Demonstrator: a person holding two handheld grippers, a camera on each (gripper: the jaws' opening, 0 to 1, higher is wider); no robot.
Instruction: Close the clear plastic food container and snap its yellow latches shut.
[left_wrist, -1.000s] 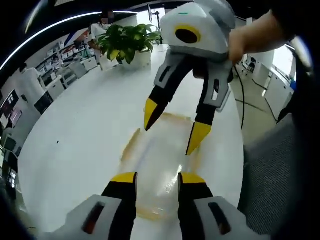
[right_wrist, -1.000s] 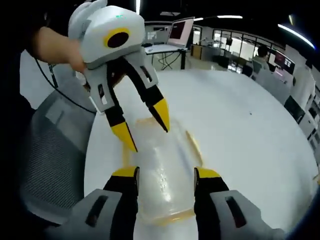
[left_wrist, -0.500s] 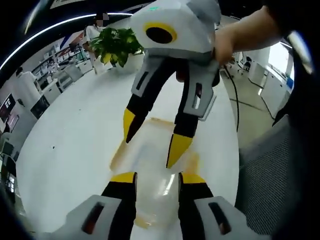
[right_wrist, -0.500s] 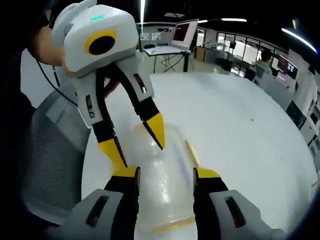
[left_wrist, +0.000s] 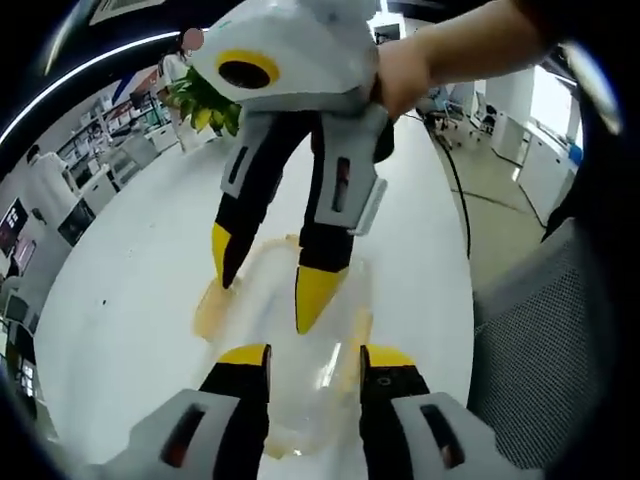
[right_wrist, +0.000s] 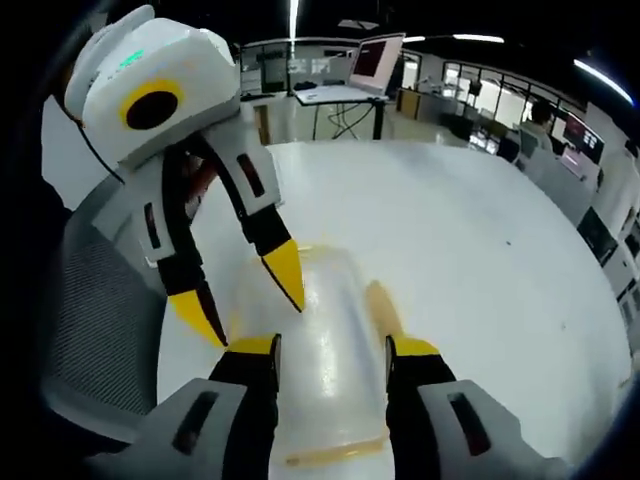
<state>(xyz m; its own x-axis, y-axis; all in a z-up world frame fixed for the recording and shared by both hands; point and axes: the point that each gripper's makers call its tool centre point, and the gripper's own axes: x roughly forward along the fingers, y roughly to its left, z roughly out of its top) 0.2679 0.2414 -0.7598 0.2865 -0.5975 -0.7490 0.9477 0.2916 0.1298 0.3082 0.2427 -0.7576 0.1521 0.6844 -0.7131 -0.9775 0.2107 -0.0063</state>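
Clear plastic food container (left_wrist: 300, 370): set on white table (left_wrist: 120, 300), lid down; yellow latches (left_wrist: 213, 308) seen along its edges; left gripper (left_wrist: 314, 356) spread apart, jaws straddling container; right gripper (right_wrist: 328, 346) likewise parted over it; potted plant (left_wrist: 200, 100) noted behind.

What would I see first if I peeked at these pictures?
First, the two big white grippers with yellow tips facing each other: the right gripper reaches down in the left gripper view, the left gripper in the right gripper view, both open. Between them a clear plastic container with yellow latches lies on the white table. A leafy plant stands at the far edge.
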